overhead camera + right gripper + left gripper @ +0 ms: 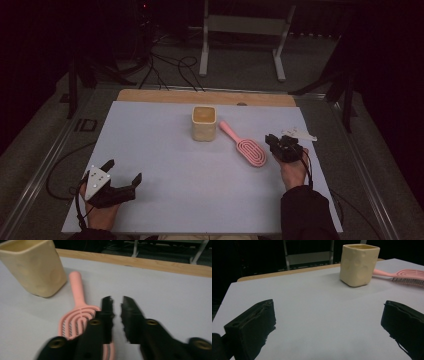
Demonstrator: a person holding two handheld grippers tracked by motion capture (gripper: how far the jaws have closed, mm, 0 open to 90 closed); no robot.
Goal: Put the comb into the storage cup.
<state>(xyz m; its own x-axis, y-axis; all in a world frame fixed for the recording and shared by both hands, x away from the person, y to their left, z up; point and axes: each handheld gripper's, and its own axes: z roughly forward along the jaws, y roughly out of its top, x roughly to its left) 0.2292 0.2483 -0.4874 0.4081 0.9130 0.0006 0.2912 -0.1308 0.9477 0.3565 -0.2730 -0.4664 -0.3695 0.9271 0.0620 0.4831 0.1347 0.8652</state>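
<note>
The pink hairbrush (246, 145) lies flat on the pale mat (165, 150), right of centre in the high view, handle aimed up-left toward the cream cup (204, 123) and vented oval head down-right. In the right gripper view the handle (78, 288) ends just beside the cup's base (35, 267); whether they touch cannot be told.

The right gripper (278, 145) sits at the head's right edge, jaws nearly pressed together with a thin gap and nothing between them. The left gripper (122, 176), lower left of the high view, rests on the mat with jaws spread wide and empty, well apart from both items.

Judgement: the step in hand is picking up the brush. The jaws need to part first, then close across the narrow handle or the neck, since the slotted head offers poor purchase and bristles (409, 281) line its underside.

The brush looks like smooth moulded plastic. The cup is matt, square-sided with rounded corners and shallow dimples. A wooden board edge (200, 97) shows beyond the mat.
</note>
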